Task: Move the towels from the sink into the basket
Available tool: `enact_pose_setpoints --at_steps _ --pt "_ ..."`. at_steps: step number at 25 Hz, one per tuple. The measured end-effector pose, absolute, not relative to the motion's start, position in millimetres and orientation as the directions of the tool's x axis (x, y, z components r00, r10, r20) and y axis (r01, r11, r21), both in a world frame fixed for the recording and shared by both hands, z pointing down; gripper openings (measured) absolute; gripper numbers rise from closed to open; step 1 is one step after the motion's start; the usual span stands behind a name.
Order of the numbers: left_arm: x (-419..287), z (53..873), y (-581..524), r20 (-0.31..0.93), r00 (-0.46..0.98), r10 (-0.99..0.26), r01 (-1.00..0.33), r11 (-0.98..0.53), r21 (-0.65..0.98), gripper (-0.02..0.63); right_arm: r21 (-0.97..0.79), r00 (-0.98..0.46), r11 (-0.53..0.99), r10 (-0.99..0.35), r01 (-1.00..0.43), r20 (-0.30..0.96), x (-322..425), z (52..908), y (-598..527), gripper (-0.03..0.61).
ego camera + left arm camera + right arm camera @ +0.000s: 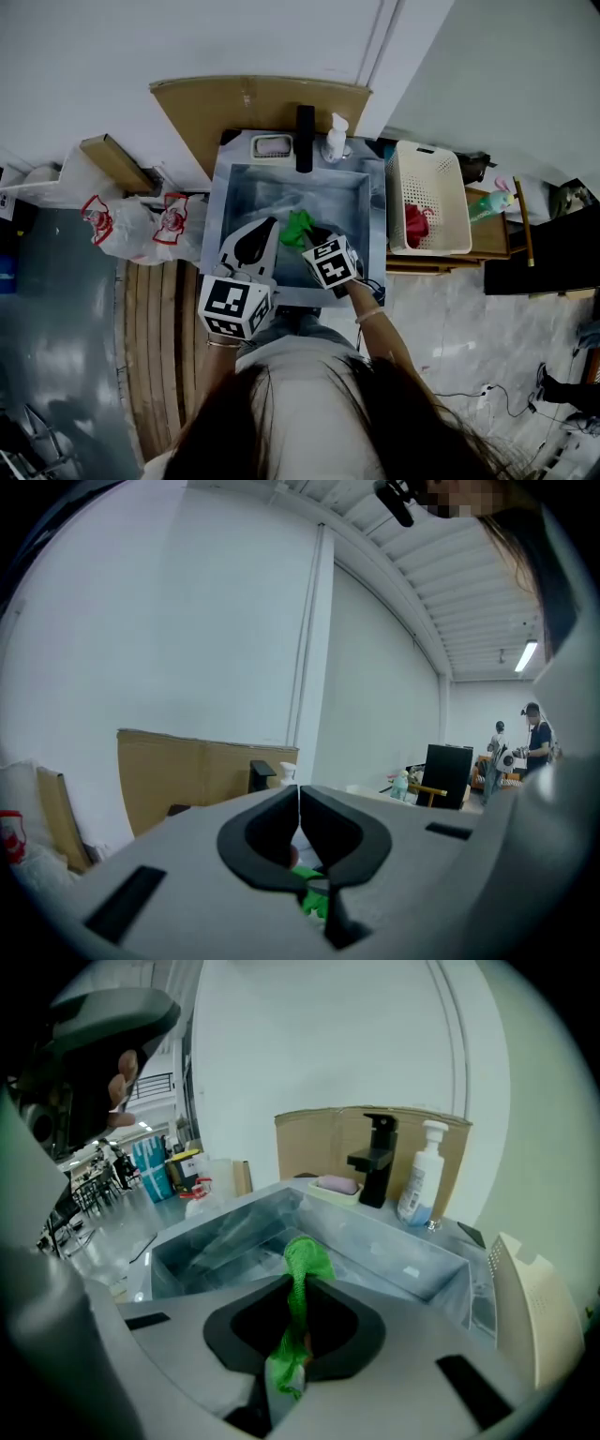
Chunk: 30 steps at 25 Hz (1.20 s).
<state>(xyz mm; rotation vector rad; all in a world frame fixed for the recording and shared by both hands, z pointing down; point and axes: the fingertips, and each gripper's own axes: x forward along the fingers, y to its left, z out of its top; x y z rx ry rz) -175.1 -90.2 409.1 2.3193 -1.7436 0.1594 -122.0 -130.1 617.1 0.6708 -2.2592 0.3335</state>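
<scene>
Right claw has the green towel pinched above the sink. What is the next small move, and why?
Probably carry the right claw sideways to the white basket beside the sink. The green towel is pinched between its jaws and seems to hang above the sink floor, so only the transfer looks left.

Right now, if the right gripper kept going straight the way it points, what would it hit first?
Besides the green towel pinched in its jaws, the right gripper would likely meet the sink first, its far inner wall under the black faucet; depth is unclear.
</scene>
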Motion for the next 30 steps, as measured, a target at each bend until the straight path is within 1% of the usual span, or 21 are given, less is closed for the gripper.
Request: enact_pose_setpoints --at_steps 3,10,15,18,24,30 --pt "-176.1 410.5 -92.3 0.232 0.285 -0.93 -0.958 -0.269 0.098 0.011 -0.037 -0.607 0.822 -0.389 -0.568 0.693 -122.7 604.8 -130.9 0.052" --pt "-169.1 406.8 -98.3 0.215 0.328 -0.92 -0.944 -0.312 0.106 0.011 -0.035 -0.631 0.791 -0.46 -0.611 0.625 -117.3 570.0 -134.7 0.052" --pt "-161.6 400.5 -101.3 0.198 0.372 -0.907 -0.928 -0.357 0.105 0.011 -0.083 -0.653 0.745 -0.52 -0.662 0.551 -111.4 535.1 -139.8 0.054" --pt "-157.0 396.7 -101.0 0.19 0.399 -0.897 -0.917 -0.386 0.102 0.011 -0.1 -0.649 0.718 -0.548 -0.688 0.529 -104.7 522.8 -137.3 0.054" --pt "-152.2 394.2 -103.7 0.182 0.444 -0.877 -0.896 -0.433 0.102 0.011 -0.057 -0.623 0.684 -0.624 -0.728 0.471 -95.8 494.0 -137.1 0.054" --pt "-152.3 394.8 -103.8 0.175 0.481 -0.859 -0.877 -0.468 0.11 0.011 -0.064 -0.595 0.636 -0.676 -0.769 0.435 -86.4 474.3 -132.0 0.054"
